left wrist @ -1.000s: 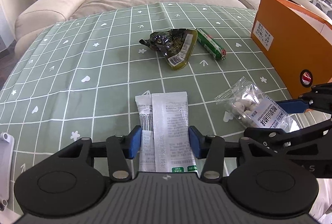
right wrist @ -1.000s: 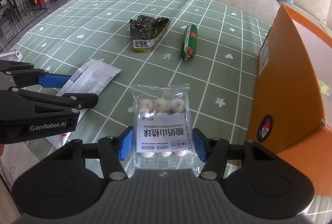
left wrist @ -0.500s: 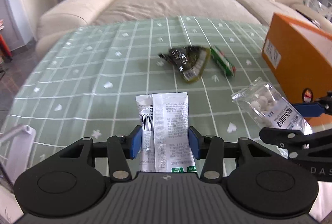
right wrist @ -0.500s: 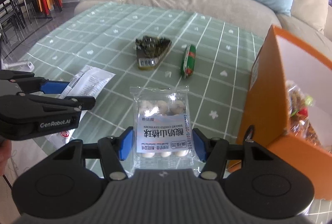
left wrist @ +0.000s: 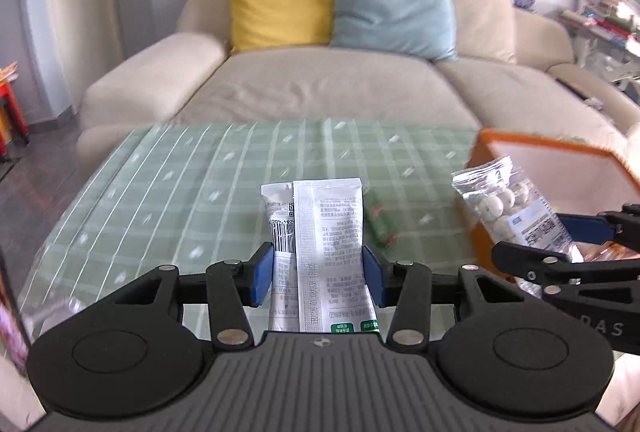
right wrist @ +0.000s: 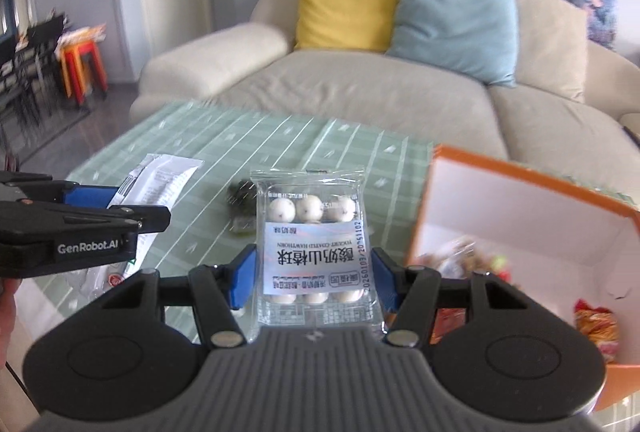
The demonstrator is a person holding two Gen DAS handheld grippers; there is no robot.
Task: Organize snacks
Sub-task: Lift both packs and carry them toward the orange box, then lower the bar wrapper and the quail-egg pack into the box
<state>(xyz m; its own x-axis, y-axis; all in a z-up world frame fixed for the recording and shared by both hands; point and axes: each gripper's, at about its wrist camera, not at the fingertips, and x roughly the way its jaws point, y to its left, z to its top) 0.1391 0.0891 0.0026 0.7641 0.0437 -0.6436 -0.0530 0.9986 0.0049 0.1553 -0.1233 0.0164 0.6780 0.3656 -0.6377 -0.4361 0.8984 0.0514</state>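
The left tool (left wrist: 318, 274) is clenched on one white sachet (left wrist: 320, 252), its long axis running straight out ahead. The right tool (right wrist: 312, 278) grasps one clear bag of white balls (right wrist: 312, 236) the same way. Both are held above the green-clothed counter (left wrist: 180, 200). The one orange box (right wrist: 532, 228) lies to the right of both tools, open top up, with snacks inside; the right tool is nearer it. Two packets remain on the counter: a green stick (left wrist: 380, 224) and a dark packet (right wrist: 240, 204).
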